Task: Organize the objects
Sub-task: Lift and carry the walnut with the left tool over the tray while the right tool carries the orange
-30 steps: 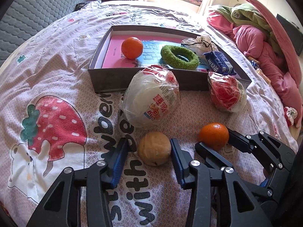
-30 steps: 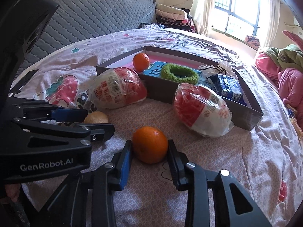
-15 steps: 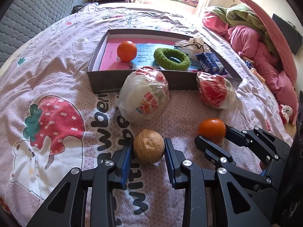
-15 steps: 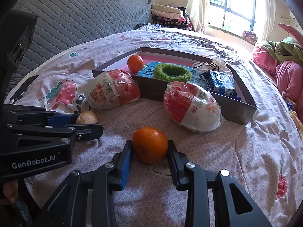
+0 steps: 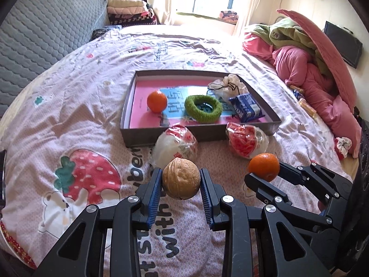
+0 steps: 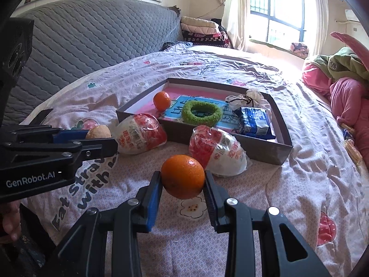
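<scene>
My left gripper [image 5: 181, 180] is shut on a brown walnut [image 5: 181, 178] and holds it above the bedspread. To its right, my right gripper [image 6: 182, 180] is shut on an orange [image 6: 182, 176], also lifted clear of the bed; the same orange [image 5: 264, 166] shows in the left wrist view. Ahead lies a grey shallow box [image 5: 147, 136] with a pink floor. It holds a second orange [image 5: 157, 101], a green fuzzy ring [image 5: 203, 108], a blue packet [image 5: 245, 107] and a white pouch [image 5: 228, 84]. Two red-and-white bagged items [image 5: 176, 146] [image 5: 246, 143] lie in front of the box.
A pink strawberry-print bedspread [image 5: 80, 120] covers the bed. A grey quilted headboard [image 6: 80, 37] rises on the left, folded blankets [image 5: 131, 11] are stacked at the far end, and a heap of pink and green bedding [image 5: 311, 64] is on the right.
The left jaws closed on the walnut. Both grippers then rose off the bedspread with the walnut and the orange, and the box now looks farther off.
</scene>
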Tool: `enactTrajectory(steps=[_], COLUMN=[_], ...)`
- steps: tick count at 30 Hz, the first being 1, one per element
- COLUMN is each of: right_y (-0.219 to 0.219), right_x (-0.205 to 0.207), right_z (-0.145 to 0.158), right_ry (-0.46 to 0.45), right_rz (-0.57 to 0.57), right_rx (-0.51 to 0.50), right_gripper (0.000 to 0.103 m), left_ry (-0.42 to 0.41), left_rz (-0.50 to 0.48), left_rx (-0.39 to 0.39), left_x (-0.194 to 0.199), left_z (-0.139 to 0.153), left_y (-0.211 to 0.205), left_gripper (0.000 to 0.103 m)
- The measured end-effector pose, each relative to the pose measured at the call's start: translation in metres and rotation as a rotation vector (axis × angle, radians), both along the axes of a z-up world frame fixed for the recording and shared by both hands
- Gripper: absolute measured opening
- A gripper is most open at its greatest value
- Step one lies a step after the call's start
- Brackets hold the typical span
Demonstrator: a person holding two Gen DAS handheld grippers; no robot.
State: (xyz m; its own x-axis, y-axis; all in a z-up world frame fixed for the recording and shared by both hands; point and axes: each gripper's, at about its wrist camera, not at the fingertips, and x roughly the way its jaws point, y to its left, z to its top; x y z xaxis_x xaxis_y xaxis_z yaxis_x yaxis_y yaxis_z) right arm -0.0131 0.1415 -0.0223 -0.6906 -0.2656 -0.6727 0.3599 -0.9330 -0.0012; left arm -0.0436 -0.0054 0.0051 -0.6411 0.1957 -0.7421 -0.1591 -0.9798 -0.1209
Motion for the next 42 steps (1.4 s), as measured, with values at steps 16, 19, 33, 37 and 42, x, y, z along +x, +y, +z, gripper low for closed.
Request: enactTrajectory(steps=[16, 19, 33, 37, 42], right_y=[0.006, 0.004, 0.011, 0.013, 0.017], right_x=[-0.01, -0.014, -0.037, -0.049, -0.067], right_z=[0.037, 0.043, 0.067, 0.076, 0.085], right_ry=[0.068, 0.083, 0.144, 0.166, 0.184], right_rz=[-0.028, -0.029, -0.032, -0.028, -0.031], right_rx=[-0.012, -0.011, -0.024, -0.026, -0.029], right_gripper=[0.036, 0.036, 0.036, 0.036, 0.036], left_ry=[0.088, 0.1, 0.127, 0.141, 0.157], left_rz=[0.036, 0.041, 0.058, 0.063, 0.065], left_rx=[-0.016, -0.015, -0.033, -0.031, -0.039], left_x=[-0.012, -0.017, -0.052, -0.066, -0.086], left_z=[0.034, 0.039, 0.054, 0.06, 0.066], left_y=[-0.005, -0.007, -0.01, -0.01, -0.009], left_gripper=[0.033, 0.033, 0.033, 0.033, 0.033])
